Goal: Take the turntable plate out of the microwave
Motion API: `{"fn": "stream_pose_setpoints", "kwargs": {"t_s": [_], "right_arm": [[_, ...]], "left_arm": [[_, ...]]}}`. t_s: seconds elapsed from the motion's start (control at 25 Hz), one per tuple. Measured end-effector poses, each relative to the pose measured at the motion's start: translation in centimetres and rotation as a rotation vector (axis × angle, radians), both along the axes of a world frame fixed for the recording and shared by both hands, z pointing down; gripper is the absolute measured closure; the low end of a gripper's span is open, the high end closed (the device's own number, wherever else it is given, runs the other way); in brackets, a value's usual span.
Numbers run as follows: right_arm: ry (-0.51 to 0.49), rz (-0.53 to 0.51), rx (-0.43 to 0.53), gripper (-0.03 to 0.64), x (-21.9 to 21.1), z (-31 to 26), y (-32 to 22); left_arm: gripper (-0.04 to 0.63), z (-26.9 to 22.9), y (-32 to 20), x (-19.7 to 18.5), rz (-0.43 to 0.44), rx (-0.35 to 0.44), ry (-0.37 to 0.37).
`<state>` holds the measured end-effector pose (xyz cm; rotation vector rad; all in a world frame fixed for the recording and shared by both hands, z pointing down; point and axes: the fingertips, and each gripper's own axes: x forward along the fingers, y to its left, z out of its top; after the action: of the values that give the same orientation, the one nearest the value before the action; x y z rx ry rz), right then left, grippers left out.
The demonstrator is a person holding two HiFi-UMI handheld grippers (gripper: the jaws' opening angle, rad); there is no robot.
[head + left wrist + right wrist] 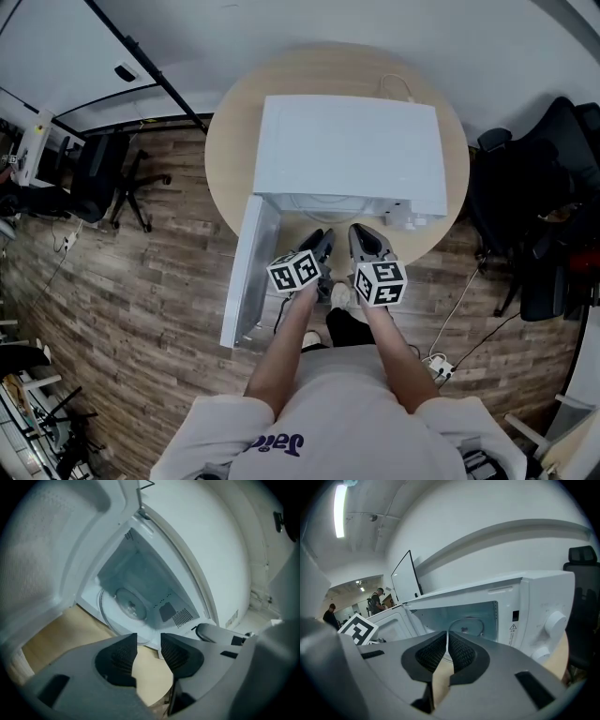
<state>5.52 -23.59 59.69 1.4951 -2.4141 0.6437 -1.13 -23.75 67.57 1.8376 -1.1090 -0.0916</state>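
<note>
We hold two grippers, one in each hand. The left gripper [149, 641] has its jaws parted, with nothing between the pads; only bare tabletop shows through the gap. The right gripper [448, 641] is clenched, pad against pad, and it grips nothing. In the head view the left gripper [319, 246] and the right gripper [364, 242] sit side by side, both pointing at the mouth of the microwave and touching nothing.

There is one microwave [352, 150], white, on one round wooden table [230, 141]. Its single door [248, 272] is swung wide open on our left. Two knobs show on its control panel, an upper one [555, 620] and a lower one [541, 654].

The microwave's chamber holds one thing: the turntable plate [124, 609], a clear glass disc lying flat on the chamber floor, its front rim close to the opening. It sits just beyond the left gripper's pads, apart from them. From the right gripper view the plate [468, 620] shows behind the closed jaws.

Black office chairs stand on the wooden floor, one at left [98, 173] and a cluster at right [553, 206].
</note>
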Motion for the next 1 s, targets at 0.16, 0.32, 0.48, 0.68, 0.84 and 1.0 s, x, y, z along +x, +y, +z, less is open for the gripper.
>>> {"fn": "stream_pose_setpoints", "kwargs": {"t_s": [0.16,0.32,0.48,0.68,0.84,1.0], "right_arm": [[-0.007,-0.007,-0.016,0.592,0.1,0.4,-0.6],[-0.007,-0.016,-0.023,0.592,0.4,0.7,-1.1],[-0.009,-0.014,-0.034,0.592,1.2,1.2,-1.6],[-0.017,-0.009,-0.063,0.592,1.7,2.5,-2.2],[-0.023,-0.014,-0.083,0.592,2.0,3.6,-2.1],[-0.025,-0.022,-0.093,0.592,1.9,4.0,-2.0]], "left_arm": [[0.421,1.5,-1.2,0.0,-0.054,-0.073,0.098],[0.377,3.4,-1.9,0.2,-0.091,-0.15,0.139],[0.356,4.8,-2.8,0.2,-0.134,-0.192,0.197],[0.344,6.0,-4.1,-0.4,-0.193,-0.226,0.263],[0.344,7.0,-4.9,-0.8,-0.238,-0.247,0.31],[0.344,7.5,-5.7,-0.8,-0.274,-0.26,0.374]]}}
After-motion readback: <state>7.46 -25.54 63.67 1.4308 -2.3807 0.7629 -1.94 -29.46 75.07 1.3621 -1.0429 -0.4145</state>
